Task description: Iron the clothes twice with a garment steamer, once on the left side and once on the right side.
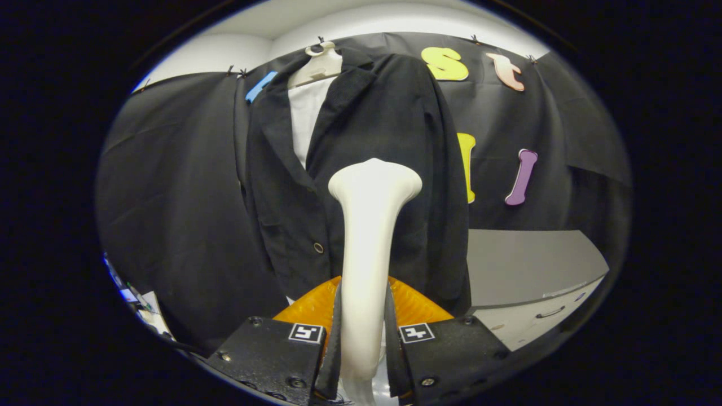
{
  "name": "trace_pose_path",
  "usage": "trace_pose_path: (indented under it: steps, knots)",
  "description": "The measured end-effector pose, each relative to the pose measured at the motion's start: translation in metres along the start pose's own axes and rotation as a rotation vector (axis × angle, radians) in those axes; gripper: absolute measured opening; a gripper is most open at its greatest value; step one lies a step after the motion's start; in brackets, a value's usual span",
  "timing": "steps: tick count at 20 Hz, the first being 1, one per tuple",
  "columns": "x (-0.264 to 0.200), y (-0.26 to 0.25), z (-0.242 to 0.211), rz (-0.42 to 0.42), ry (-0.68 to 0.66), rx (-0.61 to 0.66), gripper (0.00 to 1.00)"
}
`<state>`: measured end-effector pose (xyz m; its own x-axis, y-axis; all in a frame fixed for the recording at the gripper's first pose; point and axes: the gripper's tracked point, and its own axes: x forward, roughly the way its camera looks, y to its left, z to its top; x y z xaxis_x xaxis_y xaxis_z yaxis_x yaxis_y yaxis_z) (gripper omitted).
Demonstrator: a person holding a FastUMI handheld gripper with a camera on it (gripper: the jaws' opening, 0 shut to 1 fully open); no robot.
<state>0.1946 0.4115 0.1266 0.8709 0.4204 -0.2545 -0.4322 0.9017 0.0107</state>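
The tongs (pixel 364 338) grip the white garment steamer (pixel 369 237) by its neck, both fingers pressing it. Its flared head stands in front of the black jacket (pixel 361 146), beside the jacket's button (pixel 318 247).

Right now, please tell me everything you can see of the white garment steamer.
The garment steamer is smooth, glossy white, plastic by its look. Its slim handle stands upright between the tongs, whose two fingers press on it. It widens upward into a flared head in front of the black jacket; whether the head touches the cloth is unclear.
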Motion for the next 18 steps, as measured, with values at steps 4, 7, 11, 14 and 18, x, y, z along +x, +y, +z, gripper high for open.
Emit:
trace_pose_path:
  steps: [4, 7, 11, 14, 18]
  knots:
    - [0.006, -0.002, -0.022, 0.002, 0.044, 0.001, 0.36]
    - [0.008, 0.0, -0.046, -0.003, 0.078, 0.007, 0.36]
    - [0.011, 0.0, -0.073, -0.001, 0.124, 0.005, 0.36]
    - [0.016, 0.002, -0.093, 0.003, 0.158, 0.003, 0.36]
    - [0.022, 0.001, -0.111, 0.01, 0.201, 0.0, 0.36]
